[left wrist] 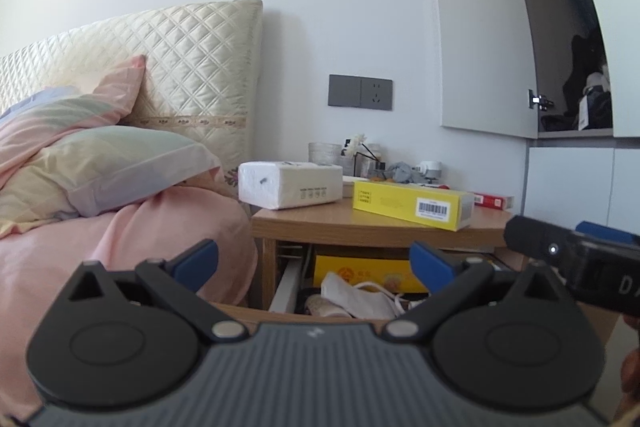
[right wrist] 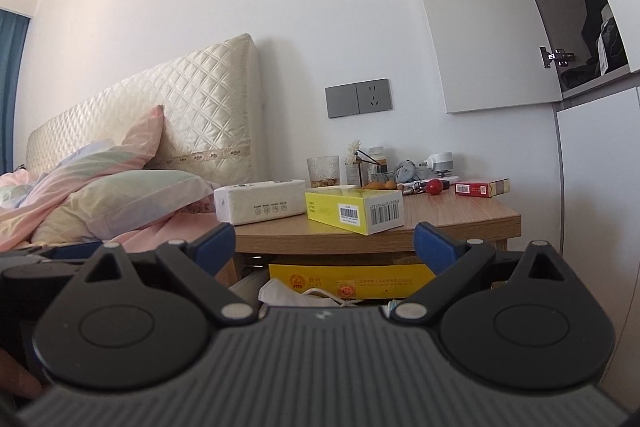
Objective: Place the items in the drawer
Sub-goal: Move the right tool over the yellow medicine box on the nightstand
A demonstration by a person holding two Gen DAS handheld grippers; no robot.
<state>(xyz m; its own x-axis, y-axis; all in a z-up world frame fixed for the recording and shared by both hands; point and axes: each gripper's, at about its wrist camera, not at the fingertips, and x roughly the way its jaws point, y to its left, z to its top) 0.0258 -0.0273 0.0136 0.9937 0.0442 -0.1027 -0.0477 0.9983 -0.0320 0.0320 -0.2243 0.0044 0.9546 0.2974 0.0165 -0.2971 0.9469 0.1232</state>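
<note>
A wooden nightstand [left wrist: 320, 221] [right wrist: 460, 219] stands beside the bed with its drawer [left wrist: 286, 287] [right wrist: 244, 283] pulled out. Inside lie a yellow box [left wrist: 360, 267] [right wrist: 352, 277] and white cloth with a cord [left wrist: 356, 297] [right wrist: 288, 293]. On top rest a white tissue pack [left wrist: 290, 185] [right wrist: 260, 201], a long yellow box [left wrist: 412, 203] [right wrist: 354, 209] and a red pack [left wrist: 494, 201] [right wrist: 480, 188]. My left gripper [left wrist: 314, 263] is open just before the drawer, nothing between its fingers. My right gripper [right wrist: 324, 245] is open too and holds nothing.
A bed with pink bedding [left wrist: 140, 239] [right wrist: 60, 203] and a quilted headboard [left wrist: 192, 67] [right wrist: 200, 107] lies left of the nightstand. A glass [right wrist: 323, 171], small bottles and a red ball [right wrist: 434, 185] crowd the back. A white cabinet [left wrist: 580, 183] [right wrist: 596, 187] stands to the right.
</note>
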